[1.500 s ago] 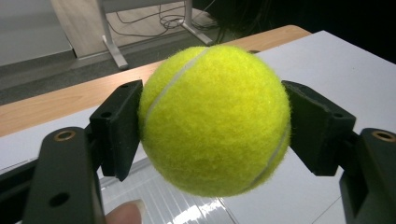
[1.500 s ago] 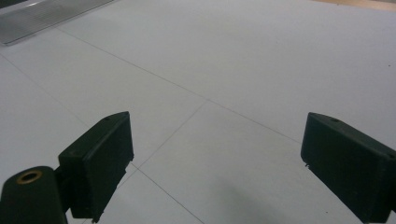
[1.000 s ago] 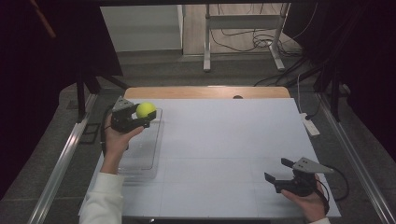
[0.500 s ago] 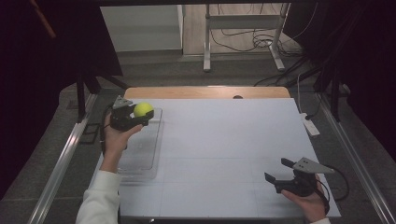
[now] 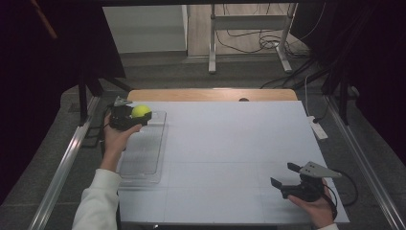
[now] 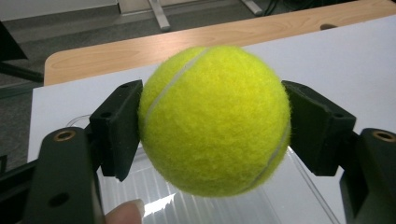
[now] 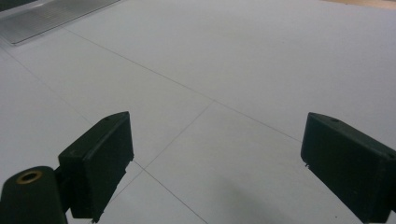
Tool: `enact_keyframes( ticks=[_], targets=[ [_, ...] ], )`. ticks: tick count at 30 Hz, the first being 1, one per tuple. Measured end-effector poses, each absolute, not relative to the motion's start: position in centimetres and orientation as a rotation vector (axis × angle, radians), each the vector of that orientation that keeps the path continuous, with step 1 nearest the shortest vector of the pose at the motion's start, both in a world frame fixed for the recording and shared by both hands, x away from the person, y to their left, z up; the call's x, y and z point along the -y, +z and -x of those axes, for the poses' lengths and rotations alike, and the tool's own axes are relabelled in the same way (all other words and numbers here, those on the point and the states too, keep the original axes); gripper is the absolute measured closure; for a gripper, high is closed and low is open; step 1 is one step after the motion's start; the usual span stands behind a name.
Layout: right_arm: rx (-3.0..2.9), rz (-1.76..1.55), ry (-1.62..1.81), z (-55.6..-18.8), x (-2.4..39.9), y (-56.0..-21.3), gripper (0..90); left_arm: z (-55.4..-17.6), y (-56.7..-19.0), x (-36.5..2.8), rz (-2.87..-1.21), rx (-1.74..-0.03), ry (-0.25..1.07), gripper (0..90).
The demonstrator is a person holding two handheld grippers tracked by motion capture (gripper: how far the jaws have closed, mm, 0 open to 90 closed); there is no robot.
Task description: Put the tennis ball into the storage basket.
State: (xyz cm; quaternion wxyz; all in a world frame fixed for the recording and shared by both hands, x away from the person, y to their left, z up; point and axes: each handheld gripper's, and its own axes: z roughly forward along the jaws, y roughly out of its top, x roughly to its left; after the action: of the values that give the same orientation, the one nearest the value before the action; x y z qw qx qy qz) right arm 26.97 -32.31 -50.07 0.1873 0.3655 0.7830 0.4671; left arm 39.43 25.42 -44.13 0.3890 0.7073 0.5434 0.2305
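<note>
- Left hand [image 5: 116, 138] comes in from bottom left in high view, white sleeve [image 5: 98, 201] on forearm, arm stretched fwd to far left part of table [image 5: 230, 143].
- Left gripper [image 5: 136, 115] is clenched on a ball [image 5: 140, 111]; in left gripper view both black pads press ball [image 6: 214, 120] from either side, a fingertip [image 6: 125, 213] shows at bottom edge.
- Ball held over far end of tray [image 5: 143, 153], near table's far left corner; can't tell if it touches tray.
- Ball: round, yellow-green, fuzzy felt w/ a pale curved seam.
- Tray: clear plastic, rectangular, ribbed floor, raised rim; lies along left edge of table. Its ribbing shows under the ball in left gripper view [image 6: 224, 207].
- Right hand [image 5: 316, 206] at near right corner, held low over table, gripper [image 5: 286, 175] pointing left and a bit away from the person.
- Right gripper jaws released, wide apart, nothing between them; right gripper view [image 7: 215, 163] shows two matte black blocky pads over bare top.
- Table top: flat white sheet w/ thin seam lines; light wood strip [image 5: 206, 94] along far edge.
</note>
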Motion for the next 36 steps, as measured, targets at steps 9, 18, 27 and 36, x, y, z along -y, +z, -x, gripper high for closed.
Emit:
enact_keyframes(
  ticks=[9, 18, 27, 36],
  targets=[
    [-2.201, -1.027, 1.315, -27.0, 32.4, -50.1, 9.2, -40.2, -44.8, -25.9, -1.825, -1.422, 0.577, 26.6],
    [-2.202, -1.031, 1.311, -27.0, 32.4, -50.1, 9.2, -41.1, -45.3, -26.5, -1.847, -1.463, 0.569, 26.6],
    [-2.202, -1.031, 1.307, -26.9, 32.4, -50.1, 9.2, -42.0, -45.6, -26.6, -1.878, -1.489, 0.569, 26.6],
    [-2.201, -1.039, 1.306, -26.9, 32.4, -50.1, 9.2, -42.6, -46.3, -26.7, -1.901, -1.514, 0.575, 26.6]
  ],
)
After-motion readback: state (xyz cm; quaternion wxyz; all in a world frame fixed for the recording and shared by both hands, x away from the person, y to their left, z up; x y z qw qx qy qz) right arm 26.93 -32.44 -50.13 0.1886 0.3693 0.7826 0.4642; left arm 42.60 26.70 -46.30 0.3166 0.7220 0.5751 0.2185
